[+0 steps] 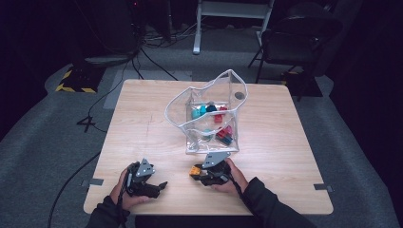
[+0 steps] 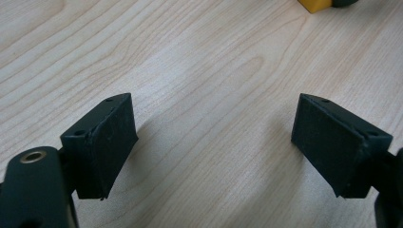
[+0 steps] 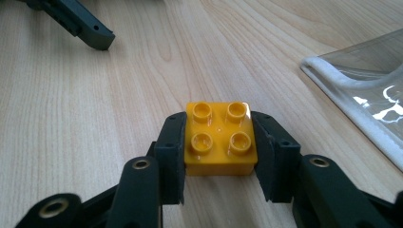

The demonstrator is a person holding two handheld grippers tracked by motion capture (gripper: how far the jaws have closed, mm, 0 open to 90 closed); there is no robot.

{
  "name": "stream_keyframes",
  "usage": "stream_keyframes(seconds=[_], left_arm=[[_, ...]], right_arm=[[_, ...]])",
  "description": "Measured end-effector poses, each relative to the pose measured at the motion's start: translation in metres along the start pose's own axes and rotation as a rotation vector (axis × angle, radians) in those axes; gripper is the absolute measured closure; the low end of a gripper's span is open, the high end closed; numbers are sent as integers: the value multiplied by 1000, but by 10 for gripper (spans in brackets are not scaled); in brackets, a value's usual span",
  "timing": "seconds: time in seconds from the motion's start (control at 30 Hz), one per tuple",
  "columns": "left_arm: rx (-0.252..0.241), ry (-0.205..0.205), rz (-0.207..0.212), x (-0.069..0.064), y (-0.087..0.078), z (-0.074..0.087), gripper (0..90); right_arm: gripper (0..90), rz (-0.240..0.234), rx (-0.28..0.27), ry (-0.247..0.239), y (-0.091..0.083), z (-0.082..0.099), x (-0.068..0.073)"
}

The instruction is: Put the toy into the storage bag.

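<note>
- Brick report first: the yellow brick (image 3: pixel 221 137) sits flat on the table (image 1: pixel 285 180), studs up, square between the jaws of my right gripper (image 3: pixel 218 124).
- Both pads are pressed against its two opposite sides in the right gripper view, so I'd call that a proper clamp on the brick, not just a hover around it.
- From the high view, that whole business is at the near edge of the table, just in front of the clear plastic bag (image 1: pixel 209 118). Brick and bag are close but not touching as far as I can see.
- Bag's white-trimmed edge pokes into the right gripper view off to the side, a bit apart from the brick.
- Bag stands open near the middle of the table with a bunch of coloured bricks (image 1: pixel 218 116) inside, red and teal ones mostly. Can't count them from up there.
- Left gripper (image 2: pixel 214 133) is parked on the near left of the table, well apart from the bag. Its jaws are spread wide with bare wood between them, nothing gripped.
- A corner of the yellow brick shows at the top of the left gripper view, so that gripper is aimed roughly toward it.
</note>
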State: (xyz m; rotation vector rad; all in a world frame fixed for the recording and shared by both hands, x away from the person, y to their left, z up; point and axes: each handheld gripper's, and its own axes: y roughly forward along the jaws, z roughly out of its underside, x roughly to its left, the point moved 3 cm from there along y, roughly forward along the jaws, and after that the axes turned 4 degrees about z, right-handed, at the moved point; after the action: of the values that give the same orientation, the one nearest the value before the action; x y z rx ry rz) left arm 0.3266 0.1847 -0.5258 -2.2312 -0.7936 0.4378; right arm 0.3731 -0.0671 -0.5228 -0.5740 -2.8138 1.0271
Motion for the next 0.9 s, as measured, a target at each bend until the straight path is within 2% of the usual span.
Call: stream_keyframes(seconds=[0.27,0.6,0.9], left_arm=[[0,1,-1,0,0,0,153],[1,0,-1,0,0,0,153],[1,1,-1,0,0,0,153]], right_arm=[[594,-3,-12,-6,-8,2,-2],[594,42,-38,-33,-42,-1,-13],[594,84,-72,-16,-68,-2,-25]])
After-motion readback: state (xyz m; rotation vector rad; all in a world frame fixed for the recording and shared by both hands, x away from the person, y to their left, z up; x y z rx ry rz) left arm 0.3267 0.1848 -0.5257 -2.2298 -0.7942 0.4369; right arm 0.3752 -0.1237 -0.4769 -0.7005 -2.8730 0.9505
